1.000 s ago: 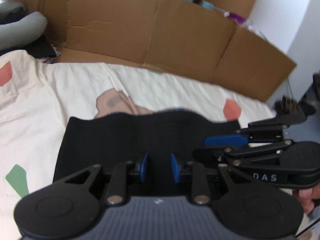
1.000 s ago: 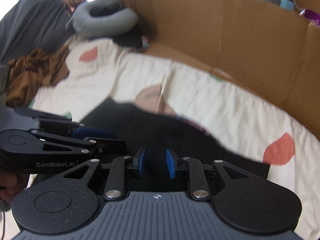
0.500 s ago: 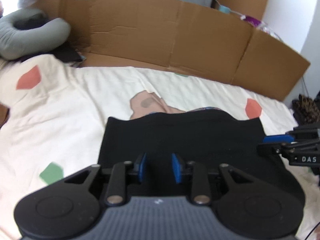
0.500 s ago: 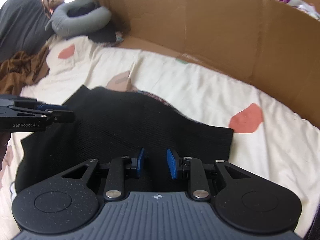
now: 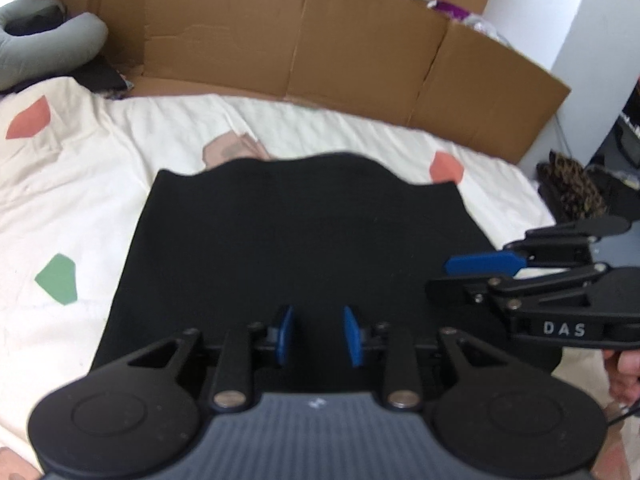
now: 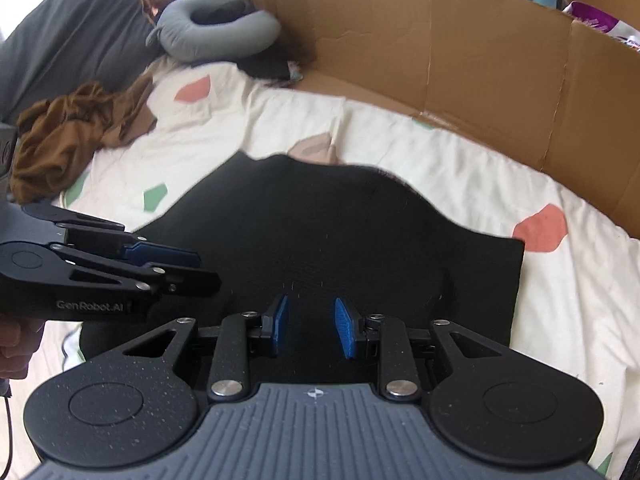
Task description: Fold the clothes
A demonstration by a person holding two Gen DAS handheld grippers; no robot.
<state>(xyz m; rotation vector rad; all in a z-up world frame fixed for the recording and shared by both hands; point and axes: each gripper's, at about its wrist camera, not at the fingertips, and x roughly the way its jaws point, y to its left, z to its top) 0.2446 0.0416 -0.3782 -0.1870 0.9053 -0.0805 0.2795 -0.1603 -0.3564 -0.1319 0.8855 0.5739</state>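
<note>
both claws [image 5: 316, 334] [image 6: 310, 326] agape, side by side

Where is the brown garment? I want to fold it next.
In the right wrist view, the brown garment lies crumpled at the far left on the cream sheet, below the dark pillow.

The garment [image 5: 304, 236] is plain black; the bed sheet [image 5: 92, 200] is cream with coral and green patches; the cardboard [image 5: 320, 44] is brown.

Cream bedsheet [image 5: 168, 148] with coloured patches, brown cardboard wall [image 5: 320, 36] behind, grey neck pillow [image 6: 216, 28], white wall [image 5: 592, 12]
</note>
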